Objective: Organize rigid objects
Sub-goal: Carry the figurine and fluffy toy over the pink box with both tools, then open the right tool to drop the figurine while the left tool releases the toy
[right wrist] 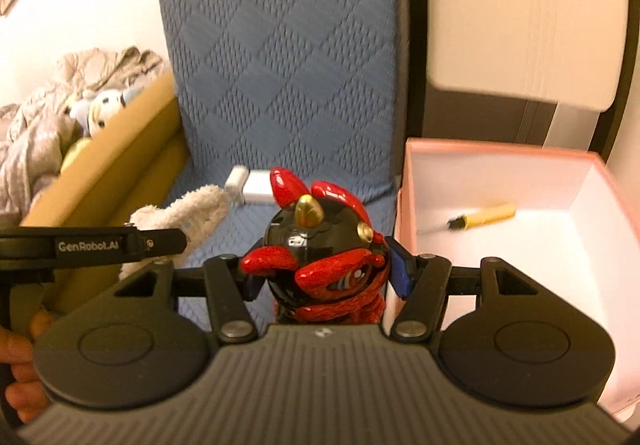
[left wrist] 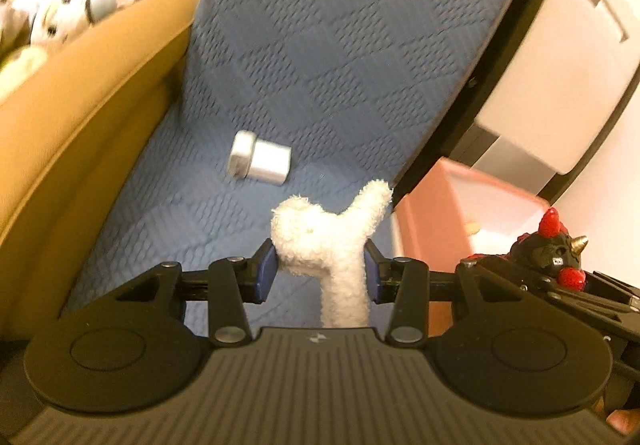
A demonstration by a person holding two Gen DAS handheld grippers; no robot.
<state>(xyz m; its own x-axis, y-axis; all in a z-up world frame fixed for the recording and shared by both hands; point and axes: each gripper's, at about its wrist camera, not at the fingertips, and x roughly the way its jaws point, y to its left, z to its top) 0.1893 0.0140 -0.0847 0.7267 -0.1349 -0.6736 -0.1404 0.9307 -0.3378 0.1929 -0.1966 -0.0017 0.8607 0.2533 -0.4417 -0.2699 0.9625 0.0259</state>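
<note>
While both tools are loaded, the right gripper holds the glossy black-and-red horned monster figurine at lower centre of the right wrist view, its blue-padded fingers closed narrow on the round body. This hard, lacquered toy looks stiff and fairly light, but slick: the curved sides give the pads little flat surface, so I judge it could twist or slip if the squeeze eases. Its gold horn and red spikes look like the breakable parts, so the grip belongs on the body, not on them. Just to the right stands the open pink cardboard box with a small yellow-handled screwdriver lying on its white floor; that seems the likely place for rigid things.

At lower centre of the left wrist view, the left gripper pinches a white fluffy plush toy, fingers narrowed on its soft body, which compresses and will not slip easily. Beyond it, in mid frame, a silver square tin with a lid lies on its side on the blue quilted mattress. That tin looks rigid and smooth; taking it across its flat sides would be safest.
</note>
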